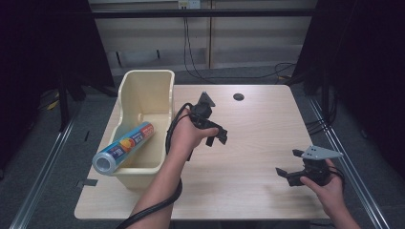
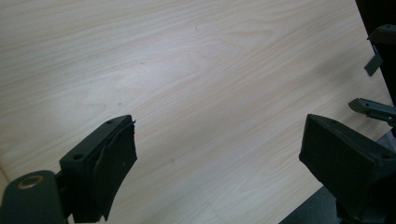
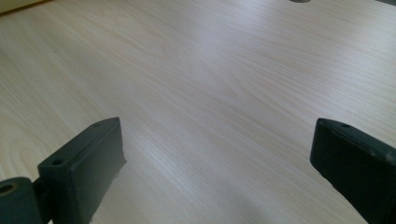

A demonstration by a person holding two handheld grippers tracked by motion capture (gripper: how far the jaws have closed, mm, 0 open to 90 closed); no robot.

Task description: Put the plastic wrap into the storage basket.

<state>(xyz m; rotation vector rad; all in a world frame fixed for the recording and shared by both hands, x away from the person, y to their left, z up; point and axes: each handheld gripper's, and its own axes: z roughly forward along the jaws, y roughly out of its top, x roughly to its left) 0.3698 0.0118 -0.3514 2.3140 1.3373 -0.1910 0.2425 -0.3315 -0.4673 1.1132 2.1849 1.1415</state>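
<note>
Right of the cream bin (image 1: 145, 95) the wooden table (image 1: 258, 124) lies bare and open for passing; the foil roll (image 1: 123, 147) juts over the bin's near-left rim, blocking that corner

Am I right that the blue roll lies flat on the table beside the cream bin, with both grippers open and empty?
Not quite: the high view shows the blue roll resting in the cream bin, its end over the rim. The left gripper and right gripper are open and empty.
</note>
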